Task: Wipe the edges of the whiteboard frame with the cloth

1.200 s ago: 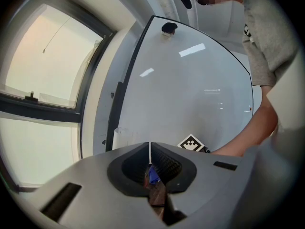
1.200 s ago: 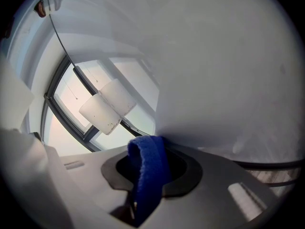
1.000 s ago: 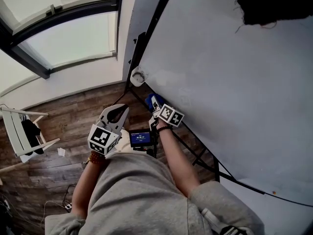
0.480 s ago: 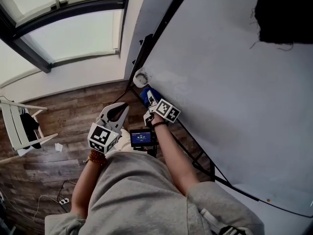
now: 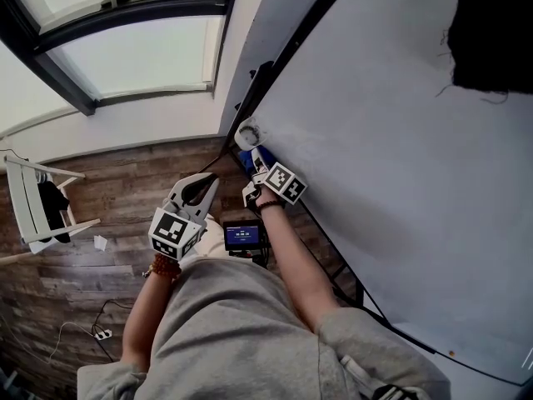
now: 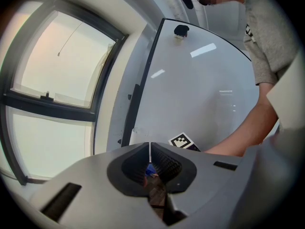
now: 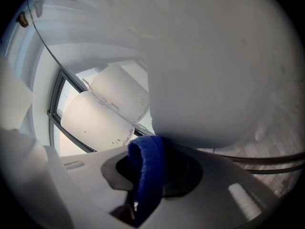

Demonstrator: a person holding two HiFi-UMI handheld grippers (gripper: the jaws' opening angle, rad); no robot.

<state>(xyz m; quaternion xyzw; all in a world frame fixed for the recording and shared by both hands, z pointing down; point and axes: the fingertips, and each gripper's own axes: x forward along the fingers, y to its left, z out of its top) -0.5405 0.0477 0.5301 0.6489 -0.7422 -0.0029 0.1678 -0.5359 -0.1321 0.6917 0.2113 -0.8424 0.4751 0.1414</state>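
Note:
The whiteboard fills the right of the head view, its black frame running along its left edge. My right gripper is shut on a blue cloth and presses it against the frame's lower edge, just below the white corner piece. In the right gripper view the cloth stands folded between the jaws, close to the white board. My left gripper hangs shut and empty over the floor, apart from the board. In the left gripper view its jaws meet at the tips, facing the whiteboard.
A window lies left of the board. A white folding rack stands on the wooden floor at the far left. A small device with a blue screen sits by the board's stand. A black object hangs on the board's upper right.
My right gripper has slid with the cloth along the frame's lower edge toward the white corner piece. The left gripper has stayed put.

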